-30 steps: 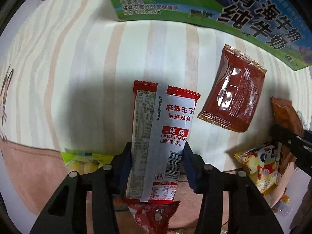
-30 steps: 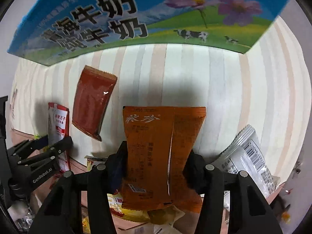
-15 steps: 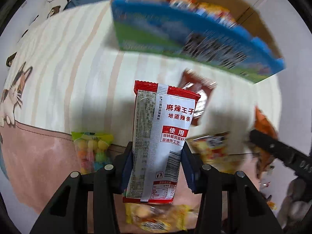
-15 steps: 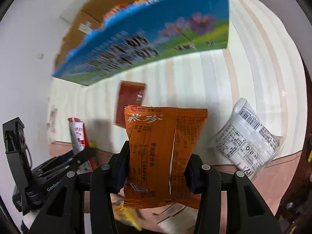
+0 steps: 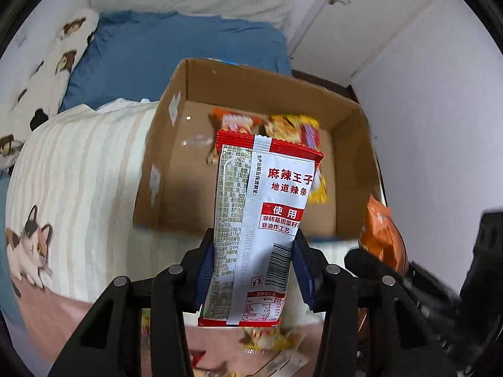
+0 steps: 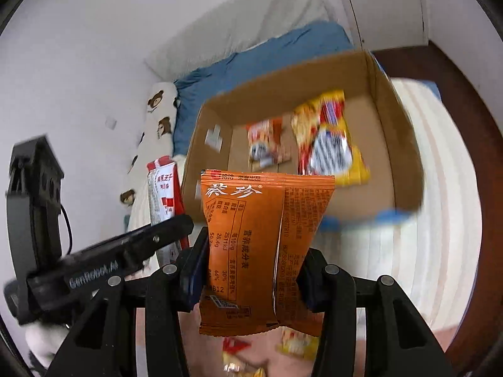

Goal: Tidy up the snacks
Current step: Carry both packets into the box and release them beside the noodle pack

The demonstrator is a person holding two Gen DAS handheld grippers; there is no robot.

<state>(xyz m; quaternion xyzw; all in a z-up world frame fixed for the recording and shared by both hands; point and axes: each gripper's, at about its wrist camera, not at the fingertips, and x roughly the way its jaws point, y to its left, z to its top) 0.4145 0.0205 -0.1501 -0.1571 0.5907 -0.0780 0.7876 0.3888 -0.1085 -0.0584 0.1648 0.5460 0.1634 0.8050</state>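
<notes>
The left gripper (image 5: 253, 270) was clenched on a red-and-white packet (image 5: 262, 223), its blue pads pressing the two long edges of the lower half, so the packet stood upright with its sealed top above the near wall of the cardboard box (image 5: 195, 75). The right gripper (image 6: 251, 270) was likewise clamped on an orange packet (image 6: 261, 245), gripped across its lower half, the top edge reaching over the near wall of the box (image 6: 405, 144) in the right wrist view. Both packets hung in the air just short of the box, which sat on a striped blanket (image 5: 81, 169).

Inside the box lay a small orange pack (image 6: 265, 144) toward the far wall and a yellow pack (image 6: 330, 144) beside it; loose snacks (image 6: 295, 345) showed blurred below the grippers, on the near side of the box.

Both held packets looked light and thin, filled film that bends readily; the orange one pinched inward where the pads met it. Such film is slick, so a hold across the flat middle, away from the crimped end seals, seemed soundest, and a firm squeeze risked crushing whatever was inside. Released above the box, either would probably drop flat without harm. The box itself looked stiff enough to stay put on the soft blanket.
</notes>
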